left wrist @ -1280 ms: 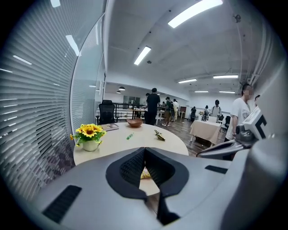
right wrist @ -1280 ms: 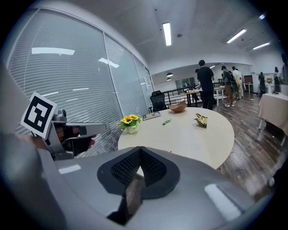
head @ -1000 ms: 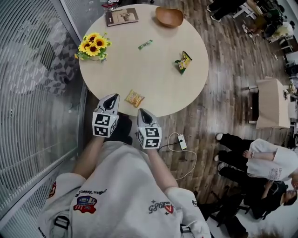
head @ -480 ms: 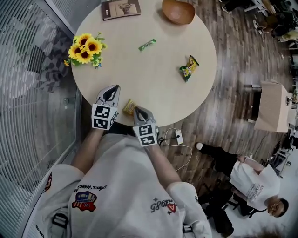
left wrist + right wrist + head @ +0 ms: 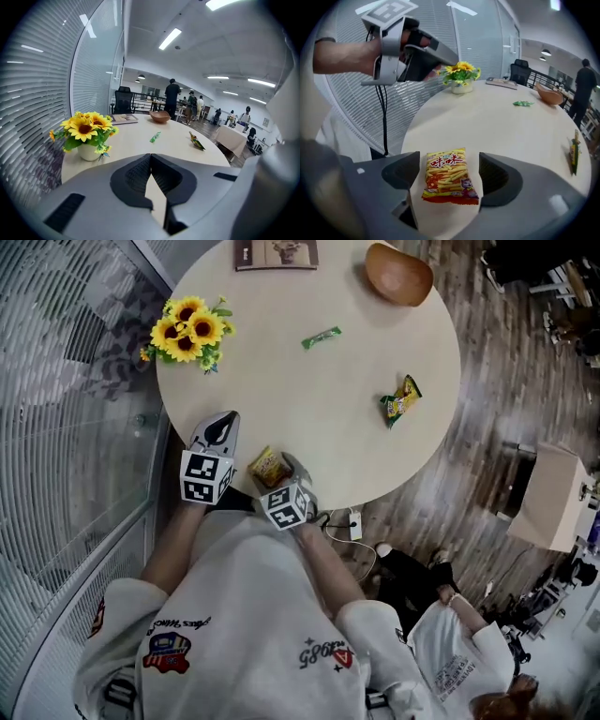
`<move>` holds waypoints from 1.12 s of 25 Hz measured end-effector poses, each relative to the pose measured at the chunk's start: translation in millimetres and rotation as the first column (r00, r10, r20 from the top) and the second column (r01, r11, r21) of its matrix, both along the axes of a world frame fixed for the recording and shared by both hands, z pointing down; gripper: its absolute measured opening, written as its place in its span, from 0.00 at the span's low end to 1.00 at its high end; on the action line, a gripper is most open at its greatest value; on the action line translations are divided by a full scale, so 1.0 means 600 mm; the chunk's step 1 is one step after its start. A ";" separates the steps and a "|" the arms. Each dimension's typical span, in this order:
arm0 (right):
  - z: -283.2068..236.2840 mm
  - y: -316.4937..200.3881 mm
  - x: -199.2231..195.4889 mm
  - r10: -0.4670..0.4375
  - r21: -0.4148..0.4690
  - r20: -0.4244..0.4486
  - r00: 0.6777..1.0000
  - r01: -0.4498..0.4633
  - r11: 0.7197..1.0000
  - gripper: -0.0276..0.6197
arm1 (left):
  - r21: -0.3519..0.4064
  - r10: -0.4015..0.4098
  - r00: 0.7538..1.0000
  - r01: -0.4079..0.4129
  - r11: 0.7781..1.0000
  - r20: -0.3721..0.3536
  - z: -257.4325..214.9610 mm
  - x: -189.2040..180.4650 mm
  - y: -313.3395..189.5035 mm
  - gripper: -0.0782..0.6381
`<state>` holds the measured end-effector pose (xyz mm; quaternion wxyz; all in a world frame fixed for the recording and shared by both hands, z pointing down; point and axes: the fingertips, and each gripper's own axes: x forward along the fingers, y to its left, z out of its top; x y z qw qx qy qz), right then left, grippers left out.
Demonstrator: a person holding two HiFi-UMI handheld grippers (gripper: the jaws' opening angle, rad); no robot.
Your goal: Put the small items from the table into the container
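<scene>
Both jaws of the right gripper [image 5: 287,465] are opening wide, either side of the chip packet [image 5: 449,180] without touching it. It lies flat at the table's [image 5: 309,399] 6 o'clock edge. The left gripper [image 5: 150,161], at 7 o'clock, is closed and empty. The bowl [image 5: 398,273] stands at 1 o'clock.

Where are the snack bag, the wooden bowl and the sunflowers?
snack bag [image 5: 449,180]: right gripper view, middle of the packet.
wooden bowl [image 5: 398,276]: head view, inner wall.
sunflowers [image 5: 206,329]: head view, one bloom.
</scene>
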<state>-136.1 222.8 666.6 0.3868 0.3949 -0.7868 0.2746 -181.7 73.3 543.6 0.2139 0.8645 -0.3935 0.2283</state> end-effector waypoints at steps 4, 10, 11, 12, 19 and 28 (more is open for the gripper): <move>0.039 0.021 -0.016 -0.143 -0.085 -0.063 0.988 0.137 0.987 0.61 | -0.027 -0.053 0.999 0.053 0.998 0.012 0.003 -0.017 0.010 0.12; 0.070 0.033 0.003 -0.223 -0.148 -0.138 0.965 0.203 0.968 0.56 | -0.052 -0.128 0.991 0.129 0.990 0.033 0.014 -0.033 0.027 0.12; 0.068 0.031 0.007 -0.225 -0.155 -0.136 0.965 0.204 0.967 0.52 | -0.053 -0.133 0.991 0.134 0.989 0.036 0.014 -0.033 0.026 0.12; 0.066 0.028 0.010 -0.228 -0.165 -0.131 0.965 0.205 0.965 0.49 | -0.055 -0.136 0.990 0.138 0.989 0.038 0.015 -0.031 0.025 0.12; 0.049 0.014 0.035 -0.226 -0.193 -0.057 0.972 0.212 0.958 0.40 | -0.051 -0.125 0.992 0.126 0.991 0.024 0.017 0.030 0.000 0.12; -0.046 -0.152 0.165 -0.026 -0.048 0.005 1.000 0.027 0.998 0.39 | 0.032 -0.008 1.000 0.009 0.999 -0.030 -0.033 0.214 -0.138 0.12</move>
